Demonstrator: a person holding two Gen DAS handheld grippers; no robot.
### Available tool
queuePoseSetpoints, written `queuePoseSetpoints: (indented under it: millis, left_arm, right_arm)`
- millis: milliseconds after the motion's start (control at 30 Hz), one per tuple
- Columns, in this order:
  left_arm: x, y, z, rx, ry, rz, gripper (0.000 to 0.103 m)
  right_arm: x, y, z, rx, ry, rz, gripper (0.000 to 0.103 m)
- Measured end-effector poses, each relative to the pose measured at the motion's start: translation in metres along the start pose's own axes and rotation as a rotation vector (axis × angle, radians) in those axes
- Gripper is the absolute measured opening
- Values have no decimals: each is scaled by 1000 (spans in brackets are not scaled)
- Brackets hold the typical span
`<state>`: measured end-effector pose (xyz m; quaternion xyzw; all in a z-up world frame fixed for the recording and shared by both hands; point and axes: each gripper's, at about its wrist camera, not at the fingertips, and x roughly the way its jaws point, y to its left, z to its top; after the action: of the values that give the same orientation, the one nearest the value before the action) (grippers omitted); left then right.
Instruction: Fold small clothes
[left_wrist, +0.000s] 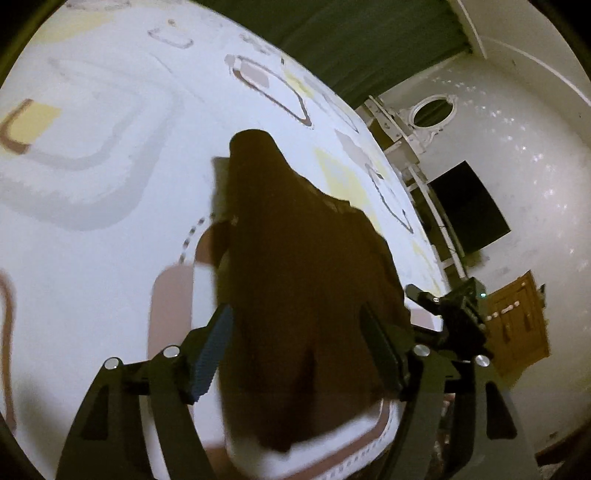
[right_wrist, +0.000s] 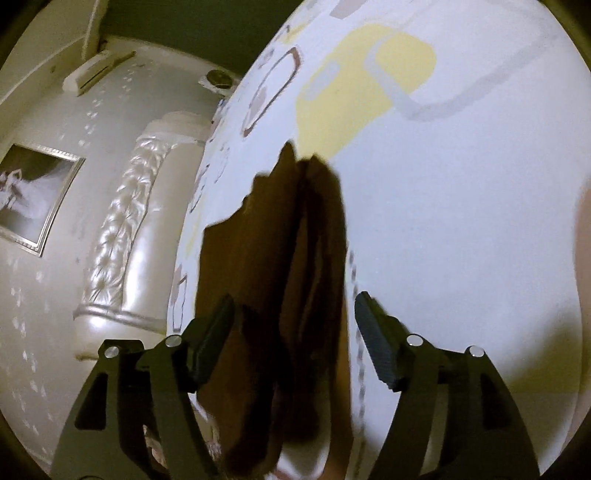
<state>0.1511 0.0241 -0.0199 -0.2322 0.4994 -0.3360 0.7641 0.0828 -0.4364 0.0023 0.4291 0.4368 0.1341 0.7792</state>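
Left wrist view is showing the left gripper (left_wrist: 295, 350) with its jaws spread wide, a dark brown garment (left_wrist: 295, 295) lying between them on the patterned white bedsheet (left_wrist: 92, 184). Right wrist view is showing the right gripper (right_wrist: 295, 336) likewise standing spread around the same bunched garment (right_wrist: 280, 277); a framed picture (right_wrist: 33, 199) is hanging at left. No writing is showing legibly.

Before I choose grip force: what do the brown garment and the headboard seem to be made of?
Brown garment: soft matte cloth, probably knit; it drapes in limp folds, though blur hides the weave. Headboard: glossy pearl-white tufted upholstery, probably faux leather, given its sheen.
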Motion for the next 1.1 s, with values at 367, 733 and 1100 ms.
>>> queuePoseSetpoints:
  millis: [367,733,1100]
  left_arm:
    - [67,35,82,-88,56,-48,70]
    - [74,55,93,-37,79,66,15]
    - [71,49,90,4,65,88,15]
  right_arm:
    - [63,11,65,-18,66,27,57]
    - [71,-6,67,22,77,0,19]
    - [73,-6,66,26,67,11,19]
